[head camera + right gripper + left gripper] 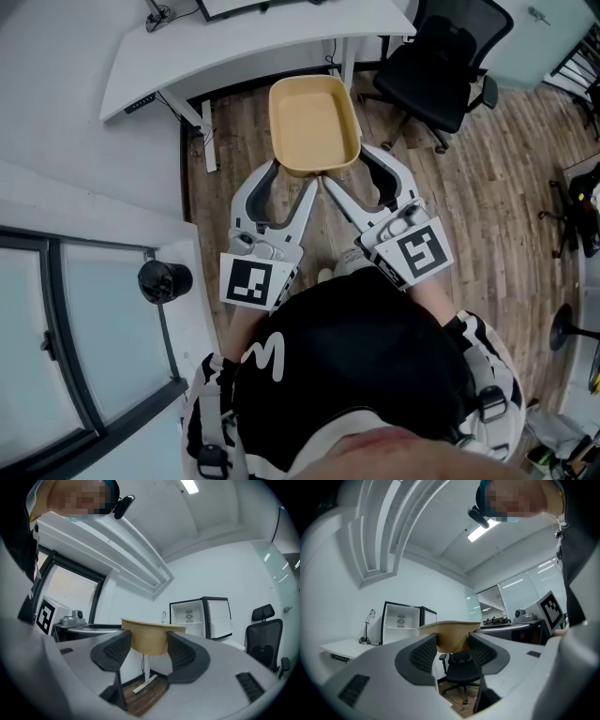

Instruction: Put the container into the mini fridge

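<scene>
The left claw point(292, 178) and right claw point(345, 167) are pale grey-white shells with curved forked arms and black ribbed pads point(423, 654) inside. Each bears a cube point(250, 279) printed with black-and-white square markers. The person wears a black top point(356, 366) with a white squiggle, black-and-white patterned sleeves point(492, 358) and black buckled straps point(487, 405).

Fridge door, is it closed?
No, the mini fridge is open, and its white inside shows in the right gripper view.
</scene>
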The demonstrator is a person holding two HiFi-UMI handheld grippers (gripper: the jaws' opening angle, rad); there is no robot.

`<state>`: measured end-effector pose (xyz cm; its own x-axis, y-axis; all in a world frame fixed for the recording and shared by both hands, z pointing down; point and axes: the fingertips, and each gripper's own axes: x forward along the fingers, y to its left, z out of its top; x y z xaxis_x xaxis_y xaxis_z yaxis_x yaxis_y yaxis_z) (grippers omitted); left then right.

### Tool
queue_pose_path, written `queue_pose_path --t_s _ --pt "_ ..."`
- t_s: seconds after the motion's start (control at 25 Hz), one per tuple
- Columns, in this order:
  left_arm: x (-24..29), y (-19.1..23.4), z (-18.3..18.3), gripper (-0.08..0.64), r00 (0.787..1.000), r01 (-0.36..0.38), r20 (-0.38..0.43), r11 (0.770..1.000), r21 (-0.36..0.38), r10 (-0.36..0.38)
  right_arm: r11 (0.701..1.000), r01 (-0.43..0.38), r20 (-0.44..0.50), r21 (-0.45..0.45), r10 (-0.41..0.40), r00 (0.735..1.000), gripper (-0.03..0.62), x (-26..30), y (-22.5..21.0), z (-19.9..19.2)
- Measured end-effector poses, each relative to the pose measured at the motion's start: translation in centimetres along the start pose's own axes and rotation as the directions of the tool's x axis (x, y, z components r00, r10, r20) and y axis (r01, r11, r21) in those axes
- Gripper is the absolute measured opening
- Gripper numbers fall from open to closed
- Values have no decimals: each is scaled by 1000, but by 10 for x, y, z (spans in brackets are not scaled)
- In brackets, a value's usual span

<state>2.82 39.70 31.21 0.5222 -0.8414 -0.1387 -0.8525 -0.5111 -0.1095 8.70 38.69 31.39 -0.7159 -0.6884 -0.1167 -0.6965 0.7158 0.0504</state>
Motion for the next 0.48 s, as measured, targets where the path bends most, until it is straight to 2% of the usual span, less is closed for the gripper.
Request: queue_pose_path --t_s 0.48 --pt "-2 3 -4 218 1000 7 16 1000 -12 -7 1000 -2 -26 -4 2 1000 253 4 3 -6"
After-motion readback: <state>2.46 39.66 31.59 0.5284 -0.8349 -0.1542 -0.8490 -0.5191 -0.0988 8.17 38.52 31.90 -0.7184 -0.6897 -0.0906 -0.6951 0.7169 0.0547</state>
